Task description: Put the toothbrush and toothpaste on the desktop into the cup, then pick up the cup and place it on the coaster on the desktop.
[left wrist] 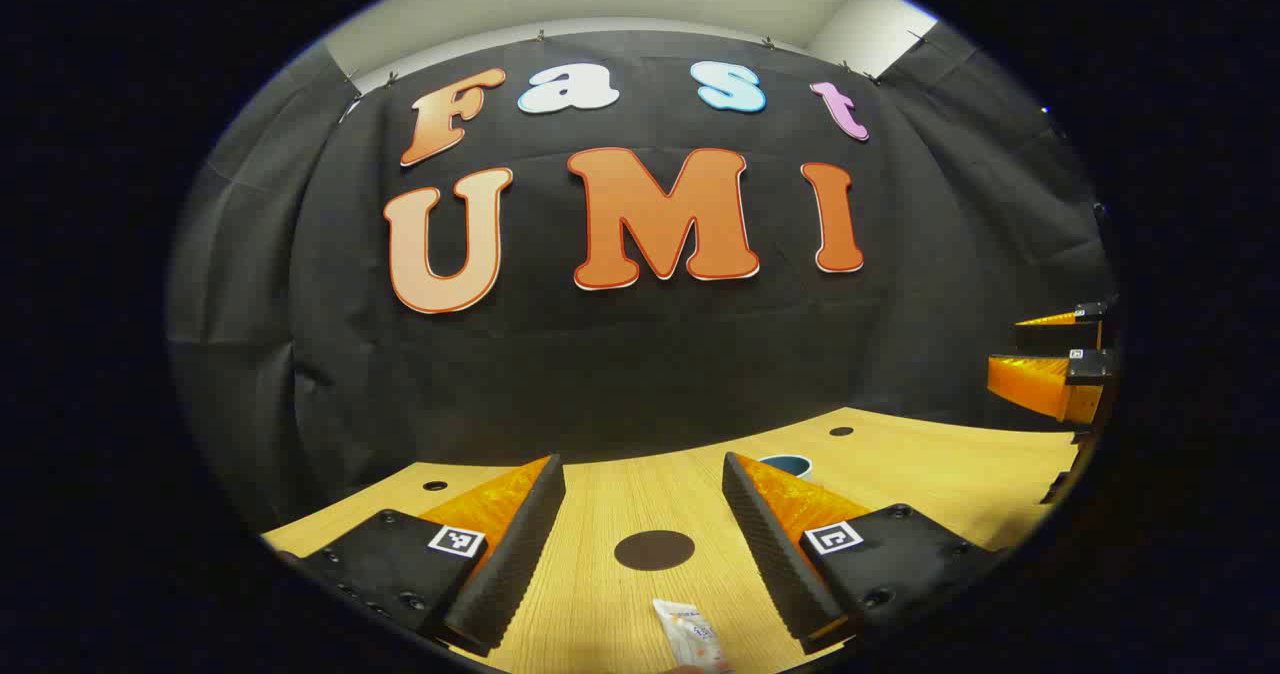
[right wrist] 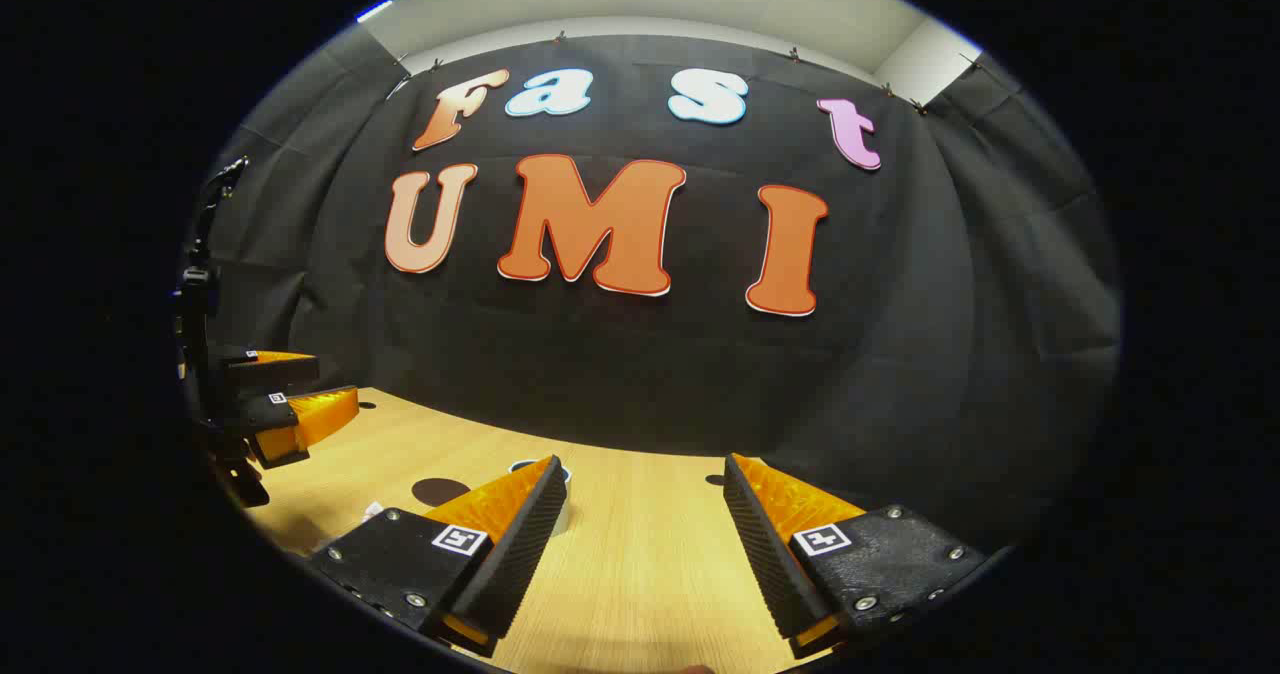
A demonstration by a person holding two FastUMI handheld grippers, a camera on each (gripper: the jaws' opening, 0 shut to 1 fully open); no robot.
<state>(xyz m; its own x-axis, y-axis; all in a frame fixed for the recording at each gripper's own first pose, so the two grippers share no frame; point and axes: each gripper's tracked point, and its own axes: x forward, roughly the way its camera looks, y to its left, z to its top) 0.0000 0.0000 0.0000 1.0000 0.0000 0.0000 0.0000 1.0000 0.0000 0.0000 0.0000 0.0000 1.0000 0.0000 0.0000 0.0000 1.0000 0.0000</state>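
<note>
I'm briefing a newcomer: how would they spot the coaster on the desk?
Start at the wooden desktop before the black cloth wall. Between the left tongs lies the coaster, a flat dark round disc. Unlike the white toothpaste nearer the camera, it is plain and circular.

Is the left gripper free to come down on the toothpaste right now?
Probably yes. The left gripper is open, the toothpaste lies on bare desktop just short of its fingertips, and nothing sits between them.
</note>
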